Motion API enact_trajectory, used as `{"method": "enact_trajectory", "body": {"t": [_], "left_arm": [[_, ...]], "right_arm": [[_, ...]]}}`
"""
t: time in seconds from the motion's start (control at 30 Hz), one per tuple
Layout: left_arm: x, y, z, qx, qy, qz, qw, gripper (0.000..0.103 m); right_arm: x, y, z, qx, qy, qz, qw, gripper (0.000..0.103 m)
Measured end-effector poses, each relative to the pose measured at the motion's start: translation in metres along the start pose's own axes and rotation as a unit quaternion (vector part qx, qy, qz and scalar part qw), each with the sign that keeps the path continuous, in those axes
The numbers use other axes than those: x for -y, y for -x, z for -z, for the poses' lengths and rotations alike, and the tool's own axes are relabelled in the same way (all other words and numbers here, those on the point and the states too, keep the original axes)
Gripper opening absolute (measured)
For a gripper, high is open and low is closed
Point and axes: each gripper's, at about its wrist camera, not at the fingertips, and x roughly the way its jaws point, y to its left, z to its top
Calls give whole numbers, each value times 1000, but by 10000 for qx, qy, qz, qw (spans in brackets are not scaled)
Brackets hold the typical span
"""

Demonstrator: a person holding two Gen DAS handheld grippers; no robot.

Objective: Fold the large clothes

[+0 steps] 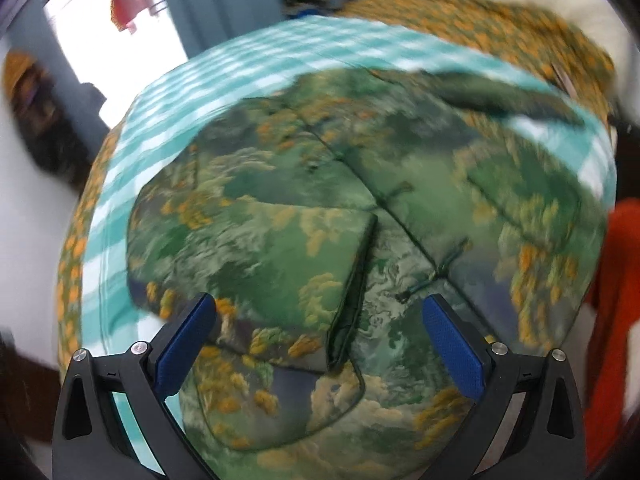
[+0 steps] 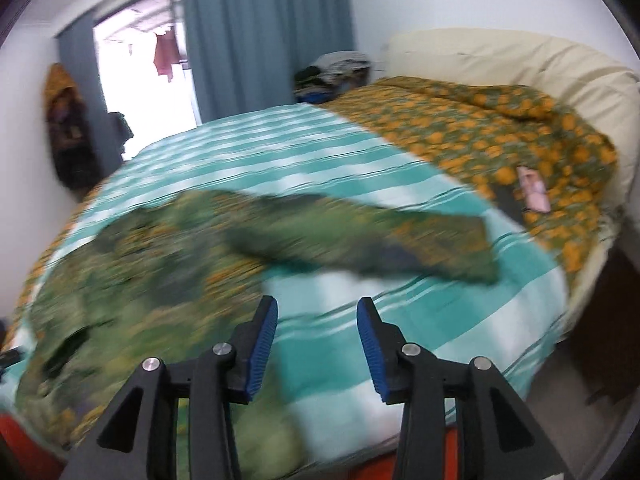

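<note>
A large green garment (image 1: 328, 208) with a yellow and grey landscape print lies spread on the teal checked bedsheet (image 1: 280, 48). One sleeve is folded across its front; the other sleeve (image 2: 360, 240) stretches out to the right. My left gripper (image 1: 320, 312) is open and empty, hovering just above the garment's front near the folded sleeve cuff. My right gripper (image 2: 317, 316) is open and empty above the bare sheet (image 2: 400, 184), right of the garment's body (image 2: 140, 272) and below the outstretched sleeve. Both views are blurred.
An orange-flowered quilt (image 2: 500, 132) and a cream pillow (image 2: 500, 56) lie at the bed's far right. A small pink object (image 2: 534, 192) rests on the quilt. A pile of clothes (image 2: 332, 72) sits beyond the bed. Blue curtains (image 2: 264, 32) and a bright doorway (image 2: 140, 76) stand behind. Something red (image 1: 616, 300) is at the right.
</note>
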Motion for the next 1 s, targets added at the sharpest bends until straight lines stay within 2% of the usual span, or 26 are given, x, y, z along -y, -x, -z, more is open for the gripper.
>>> {"method": "enact_trajectory", "body": {"t": [0.1,0.23,0.33,0.5,0.57,0.67,0.73,0.77,0.83,0.9,1.0], "left_arm": [[11,-17,0,-45,-419,26,9991,103],[9,-56,-4,-372,-429,6,9984,103],[-5,-84,-5,-567,-144,-101,9982,102],[-49,-96,2,-654,837,535,9929,101],[-58,-95,4,-671,1001,747,9899,88],[-62,-91,6,-727,1079,1127,9851,60],[-57,-90,5,-774,1019,1287,9834,18],[-54,-89,4,-773,985,1260,9841,12],[-53,-85,0,-704,971,1179,9858,8],[-59,-73,-3,-550,1095,1150,9858,8],[-87,-45,-6,-194,1421,1016,9844,7]], "right_arm": [[-35,11,29,42,244,-225,9994,50],[-69,8,49,-137,758,-479,9959,50],[-82,9,53,-186,897,-586,9941,50],[-89,13,55,-136,971,-814,9918,50],[-90,14,59,-170,1010,-868,9909,50],[-86,9,62,-272,944,-868,9914,50],[-86,8,62,-302,883,-890,9917,50],[-86,7,62,-298,880,-898,9916,50],[-88,9,61,-249,924,-911,9912,50],[-90,11,62,-212,993,-917,9906,50],[-93,14,64,-189,1073,-905,9899,50]]}}
